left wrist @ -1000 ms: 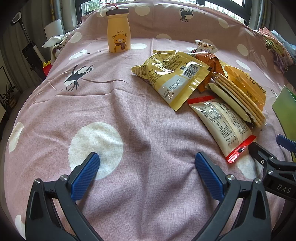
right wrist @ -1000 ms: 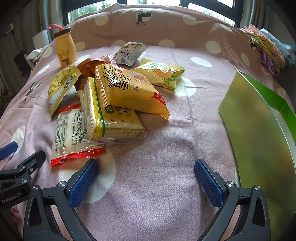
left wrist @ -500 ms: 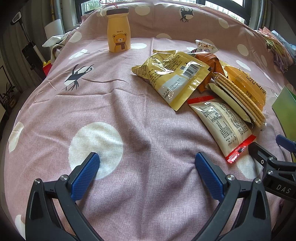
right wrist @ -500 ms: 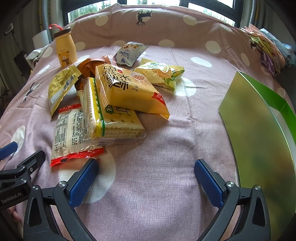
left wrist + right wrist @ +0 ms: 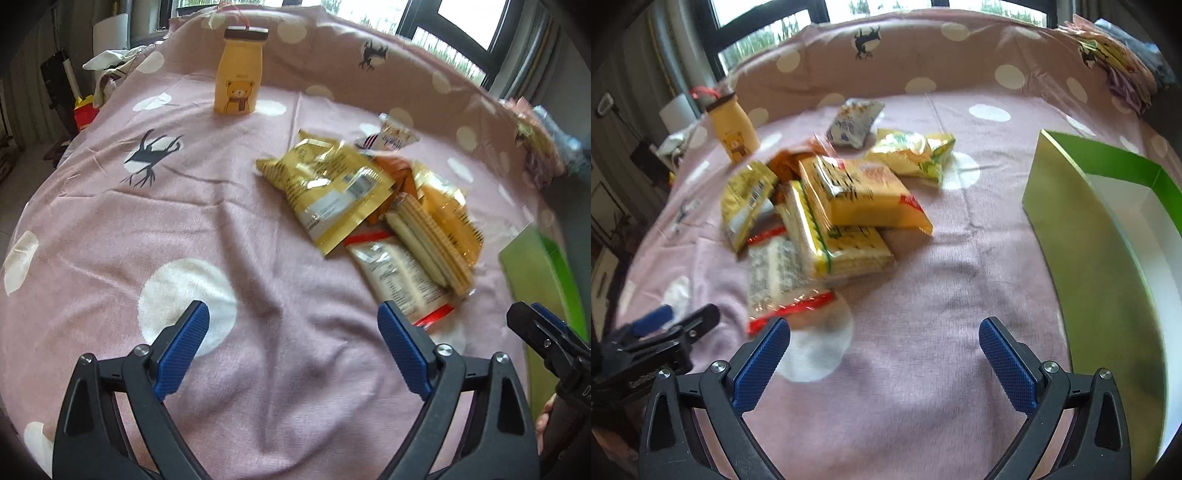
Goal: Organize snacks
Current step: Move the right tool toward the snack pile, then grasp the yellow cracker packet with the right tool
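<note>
A heap of snack packets lies on the pink dotted cloth (image 5: 236, 206): a gold foil bag (image 5: 332, 192), a cracker sleeve (image 5: 834, 240), a yellow packet (image 5: 864, 195) on top, a red-edged white packet (image 5: 775, 280), a yellow-green bag (image 5: 912, 151) and a small white pouch (image 5: 853, 122). My left gripper (image 5: 293, 332) hangs over bare cloth short of the heap; its jaws are wide and closing, with nothing between them. My right gripper (image 5: 884, 345) is open over bare cloth, between the heap and a green box (image 5: 1086, 229).
A yellow bear bottle (image 5: 240, 74) stands upright at the back left. Folded colourful cloth (image 5: 1115, 62) lies at the far right corner. The cloth-covered table's edge curves round on the left, with room clutter beyond. Windows run behind.
Both grippers have lifted and rolled, so the views tilt and show more of the table. The snacks and the box have not moved. The left jaws have drawn in slightly.
</note>
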`<act>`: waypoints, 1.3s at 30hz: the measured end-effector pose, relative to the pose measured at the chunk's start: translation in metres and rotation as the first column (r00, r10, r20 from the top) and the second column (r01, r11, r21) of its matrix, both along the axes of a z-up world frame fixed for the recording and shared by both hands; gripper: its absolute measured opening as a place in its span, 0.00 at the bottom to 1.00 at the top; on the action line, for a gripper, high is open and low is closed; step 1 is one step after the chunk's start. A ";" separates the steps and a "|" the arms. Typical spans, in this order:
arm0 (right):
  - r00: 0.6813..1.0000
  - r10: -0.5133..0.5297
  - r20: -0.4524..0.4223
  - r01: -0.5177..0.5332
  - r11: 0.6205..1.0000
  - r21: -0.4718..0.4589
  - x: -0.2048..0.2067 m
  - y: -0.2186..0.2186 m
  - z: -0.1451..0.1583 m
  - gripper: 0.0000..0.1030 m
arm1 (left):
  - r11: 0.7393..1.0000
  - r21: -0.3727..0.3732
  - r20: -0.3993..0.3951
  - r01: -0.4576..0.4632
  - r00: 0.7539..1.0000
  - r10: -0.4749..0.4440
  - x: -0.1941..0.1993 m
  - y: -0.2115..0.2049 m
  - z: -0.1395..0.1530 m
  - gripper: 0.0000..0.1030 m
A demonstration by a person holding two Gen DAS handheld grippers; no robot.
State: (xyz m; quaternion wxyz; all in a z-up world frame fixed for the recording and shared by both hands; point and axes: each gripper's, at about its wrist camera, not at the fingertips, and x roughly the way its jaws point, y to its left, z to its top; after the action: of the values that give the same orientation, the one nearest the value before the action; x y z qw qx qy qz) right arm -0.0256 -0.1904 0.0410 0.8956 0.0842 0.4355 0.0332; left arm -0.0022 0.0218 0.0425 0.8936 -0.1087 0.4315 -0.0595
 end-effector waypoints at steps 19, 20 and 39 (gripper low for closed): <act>0.992 0.047 -0.114 0.011 0.888 0.460 0.127 -0.031 0.025 0.77 | 0.951 -0.152 -0.024 0.270 0.961 -0.277 0.090 -0.098 0.033 0.42; 0.991 0.045 -0.127 0.018 0.893 0.450 0.129 -0.032 0.018 0.77 | 0.948 -0.149 -0.036 0.282 0.956 -0.290 0.092 -0.101 0.030 0.38; 0.984 0.044 -0.172 0.049 0.864 0.501 0.118 -0.041 -0.017 0.66 | 0.912 -0.110 0.021 0.395 0.919 -0.395 0.071 -0.119 0.026 0.09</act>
State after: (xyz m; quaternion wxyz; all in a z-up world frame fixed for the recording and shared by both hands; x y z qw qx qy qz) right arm 0.0928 -0.2310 0.0241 0.8001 0.3182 0.4897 0.1369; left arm 0.0692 -0.0976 0.0685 0.8552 -0.0695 0.4414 -0.2626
